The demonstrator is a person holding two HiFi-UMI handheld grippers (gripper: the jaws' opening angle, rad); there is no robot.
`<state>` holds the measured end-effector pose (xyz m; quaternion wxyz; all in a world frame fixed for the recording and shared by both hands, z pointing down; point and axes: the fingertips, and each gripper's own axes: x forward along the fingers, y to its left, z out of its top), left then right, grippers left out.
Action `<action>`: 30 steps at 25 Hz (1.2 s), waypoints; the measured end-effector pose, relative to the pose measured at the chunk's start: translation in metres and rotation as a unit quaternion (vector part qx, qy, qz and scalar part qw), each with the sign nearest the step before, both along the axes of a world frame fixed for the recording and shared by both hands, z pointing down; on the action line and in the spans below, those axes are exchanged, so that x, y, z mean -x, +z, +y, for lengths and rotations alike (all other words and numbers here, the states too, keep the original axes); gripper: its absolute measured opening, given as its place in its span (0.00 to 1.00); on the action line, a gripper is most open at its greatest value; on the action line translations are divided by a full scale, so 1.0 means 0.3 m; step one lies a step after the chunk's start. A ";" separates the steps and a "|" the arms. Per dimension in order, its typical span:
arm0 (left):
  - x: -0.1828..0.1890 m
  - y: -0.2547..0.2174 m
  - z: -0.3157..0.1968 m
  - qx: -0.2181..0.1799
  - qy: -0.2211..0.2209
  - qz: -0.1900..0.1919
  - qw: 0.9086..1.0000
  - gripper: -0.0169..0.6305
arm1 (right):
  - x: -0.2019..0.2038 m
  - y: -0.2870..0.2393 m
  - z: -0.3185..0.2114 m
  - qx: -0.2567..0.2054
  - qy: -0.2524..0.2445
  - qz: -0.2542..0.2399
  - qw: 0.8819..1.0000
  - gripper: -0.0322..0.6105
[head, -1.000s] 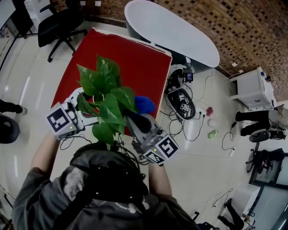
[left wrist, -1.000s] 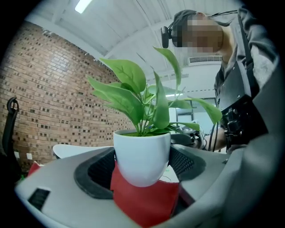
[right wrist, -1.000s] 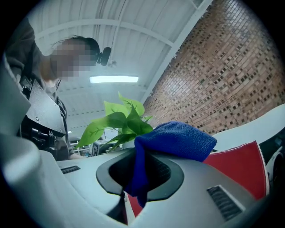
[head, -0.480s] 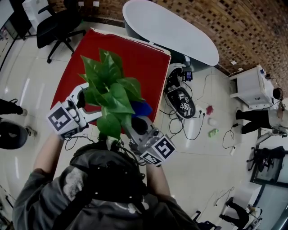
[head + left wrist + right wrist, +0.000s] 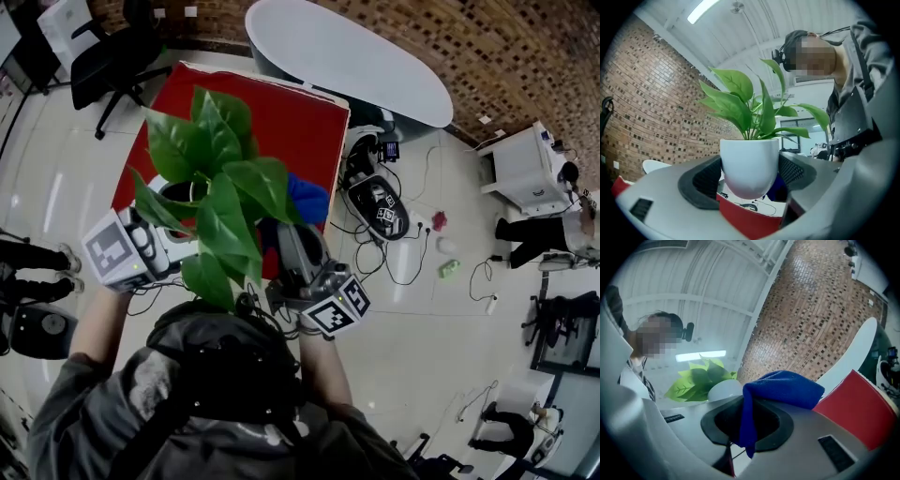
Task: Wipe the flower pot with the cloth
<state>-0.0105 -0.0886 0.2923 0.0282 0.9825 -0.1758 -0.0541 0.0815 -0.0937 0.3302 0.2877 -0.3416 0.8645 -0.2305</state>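
Note:
A white flower pot (image 5: 750, 164) with broad green leaves (image 5: 740, 98) is held up off the red table (image 5: 281, 112), and my left gripper (image 5: 750, 176) is shut on its sides. In the head view the leaves (image 5: 220, 183) cover most of the pot, with the left gripper (image 5: 178, 217) under them at the left. My right gripper (image 5: 283, 225) is shut on a blue cloth (image 5: 307, 199) right beside the plant. In the right gripper view the cloth (image 5: 783, 390) drapes over the jaws of the right gripper (image 5: 747, 423), with the pot (image 5: 724, 389) just behind.
A white oval table (image 5: 347, 56) stands beyond the red one. A black office chair (image 5: 103, 47) is at the far left. Cables and devices (image 5: 380, 211) lie on the floor to the right, with a white cabinet (image 5: 525, 169) further right.
The plant has come up closer to the head camera, so its leaves look larger. My left gripper has shifted slightly left and down in view. The right gripper keeps the cloth beside the pot.

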 end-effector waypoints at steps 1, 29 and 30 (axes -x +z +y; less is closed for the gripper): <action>-0.014 -0.010 0.007 0.000 0.009 0.004 1.000 0.68 | 0.009 -0.013 -0.009 -0.003 -0.005 -0.006 1.000 0.13; -0.057 -0.117 0.009 -0.011 0.017 0.075 0.997 0.68 | 0.263 0.017 0.104 -0.031 -0.127 0.059 0.990 0.13; -0.056 -0.111 0.008 -0.012 0.016 0.072 0.997 0.67 | 0.273 0.020 0.114 -0.038 -0.135 0.073 0.988 0.13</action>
